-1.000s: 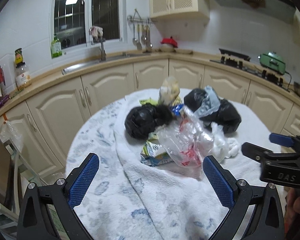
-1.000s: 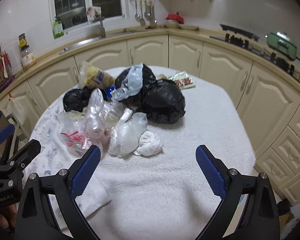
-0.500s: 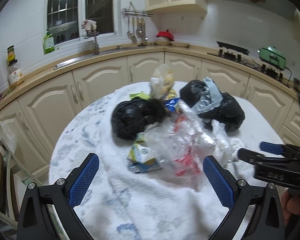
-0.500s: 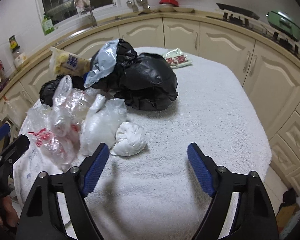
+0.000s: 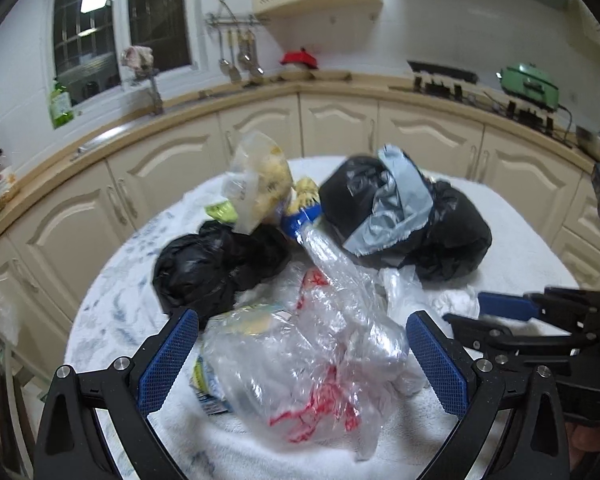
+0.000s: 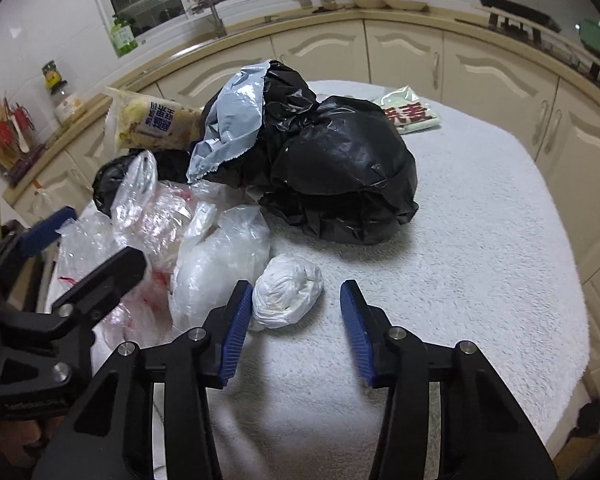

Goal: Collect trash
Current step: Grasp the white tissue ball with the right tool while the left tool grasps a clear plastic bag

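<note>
The trash sits heaped toward the left and middle of the towel-covered bench [image 6: 480, 240], likely gathered for pickup. At left, the left gripper [image 5: 300, 356] has its fingers spread wide around one clear crinkled bag with red print [image 5: 300, 368], not pressing it. Behind lie two black bags: the small black bag [image 5: 216, 268] and large black bag [image 6: 340, 176]. Rightward, the right gripper [image 6: 296, 312] is closing on one white knotted bundle [image 6: 288, 292], which lies between its fingers; the right one is still clear
</note>
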The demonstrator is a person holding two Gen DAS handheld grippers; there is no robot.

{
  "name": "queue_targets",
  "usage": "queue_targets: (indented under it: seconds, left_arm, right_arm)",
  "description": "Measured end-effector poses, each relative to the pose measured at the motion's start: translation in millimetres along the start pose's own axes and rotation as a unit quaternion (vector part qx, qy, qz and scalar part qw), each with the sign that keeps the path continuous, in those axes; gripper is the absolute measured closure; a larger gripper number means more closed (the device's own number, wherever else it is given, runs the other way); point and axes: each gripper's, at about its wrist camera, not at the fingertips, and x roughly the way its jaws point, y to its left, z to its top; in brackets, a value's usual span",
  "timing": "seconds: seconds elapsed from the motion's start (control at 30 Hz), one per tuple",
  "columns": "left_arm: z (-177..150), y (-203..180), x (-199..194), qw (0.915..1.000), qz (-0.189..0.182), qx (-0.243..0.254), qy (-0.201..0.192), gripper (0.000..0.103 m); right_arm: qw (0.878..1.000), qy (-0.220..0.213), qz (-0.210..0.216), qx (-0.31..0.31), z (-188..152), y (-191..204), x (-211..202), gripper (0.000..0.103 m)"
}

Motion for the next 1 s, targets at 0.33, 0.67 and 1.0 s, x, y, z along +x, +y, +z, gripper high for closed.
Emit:
queue_targets:
  seconds: [0.33,0.67,1.0]
  left_arm:
    - [-1,-1,28,0.9986,-0.042,0.011,0.03,0.058]
    - [-18,9,1,0.9983,-0.058,-0.011,0.002,0.064]
    - [-49,12,-59,0.9971,-0.057,-0.033,-0.037,0.066]
  right_arm:
    - [1.0,0.004,0.008,-0.012,-2,0,6,0.072]
    - [0.999,-0.03,-0.001,0.027,-24,-18,-34,0.072]
    - [0.997,-0.052,0.018,0.047,-39,-29,-60,0.072]
